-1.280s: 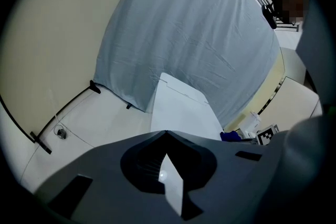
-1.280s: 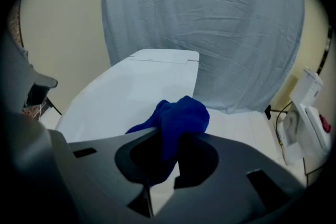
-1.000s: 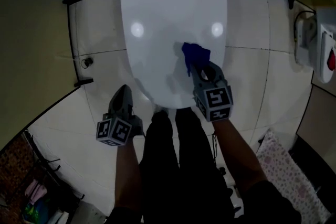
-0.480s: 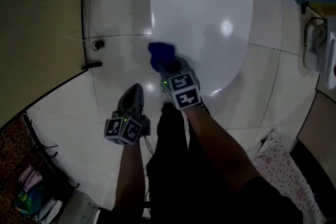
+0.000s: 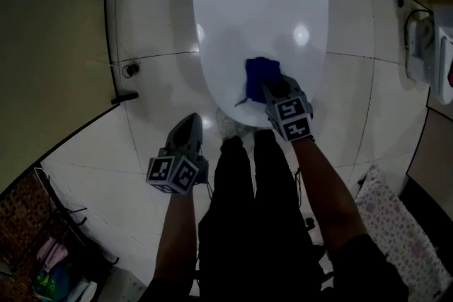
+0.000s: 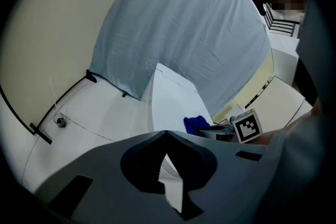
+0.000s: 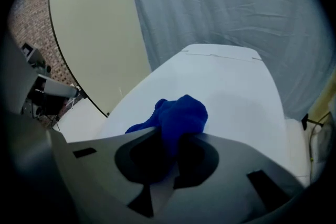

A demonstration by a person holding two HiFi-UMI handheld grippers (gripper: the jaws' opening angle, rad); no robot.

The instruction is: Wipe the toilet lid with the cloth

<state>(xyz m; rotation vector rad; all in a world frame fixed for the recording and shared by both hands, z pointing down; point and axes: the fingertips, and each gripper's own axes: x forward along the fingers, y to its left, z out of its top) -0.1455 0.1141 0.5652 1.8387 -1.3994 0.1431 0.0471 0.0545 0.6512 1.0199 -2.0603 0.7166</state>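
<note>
The white toilet lid [image 5: 258, 18] is closed and fills the upper middle of the head view. A bunched blue cloth [image 5: 260, 74] lies pressed on the lid's front part, and my right gripper [image 5: 269, 90] is shut on it. In the right gripper view the blue cloth [image 7: 178, 119] bulges out from between the jaws onto the lid [image 7: 226, 92]. My left gripper [image 5: 185, 131] hangs shut and empty over the floor, left of the bowl's front. From the left gripper view, the cloth [image 6: 197, 124] and the lid [image 6: 170, 99] lie ahead.
White floor tiles [image 5: 152, 92] surround the toilet. A beige wall panel [image 5: 49, 60] stands at the left, a wall fixture with a red part [image 5: 432, 53] at the right, a patterned mat [image 5: 393, 230] at bottom right. A grey-blue curtain [image 7: 236, 8] hangs behind the toilet.
The right gripper has carried the cloth across the lid's front, from the middle to the left edge and back to the right. The left gripper stayed low beside the bowl.
</note>
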